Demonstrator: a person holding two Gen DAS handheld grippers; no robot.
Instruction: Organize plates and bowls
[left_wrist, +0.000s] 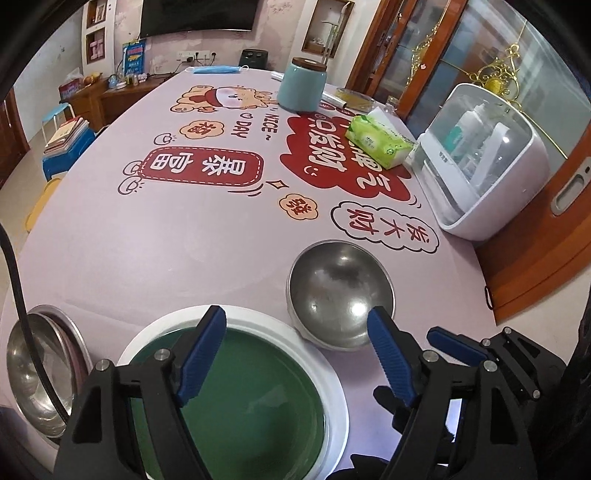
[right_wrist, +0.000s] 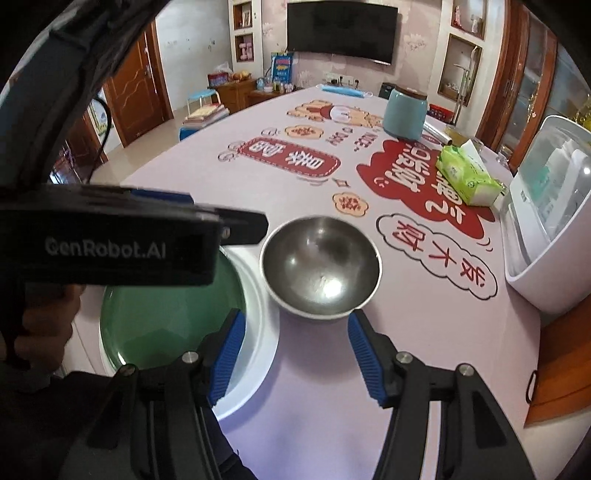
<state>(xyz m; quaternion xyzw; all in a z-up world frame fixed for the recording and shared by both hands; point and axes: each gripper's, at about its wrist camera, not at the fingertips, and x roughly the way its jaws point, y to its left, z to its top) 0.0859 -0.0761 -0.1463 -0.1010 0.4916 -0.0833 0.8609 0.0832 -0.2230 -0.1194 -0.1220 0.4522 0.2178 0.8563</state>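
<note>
A green plate with a white rim (left_wrist: 236, 398) lies on the pink tablecloth right under my open left gripper (left_wrist: 295, 350). A small steel bowl (left_wrist: 340, 291) stands just right of it. Another steel bowl on a plate (left_wrist: 37, 373) sits at the far left. In the right wrist view my open, empty right gripper (right_wrist: 295, 350) hovers just in front of the steel bowl (right_wrist: 319, 266), with the green plate (right_wrist: 173, 317) to its left. The left gripper's body (right_wrist: 110, 243) crosses above that plate.
A white dish cabinet (left_wrist: 480, 166) stands at the table's right edge. A green tissue pack (left_wrist: 376, 142) and a teal jar (left_wrist: 301, 86) sit further back. A blue face mask (left_wrist: 218, 69) lies at the far end. The right table edge (right_wrist: 546, 332) is close.
</note>
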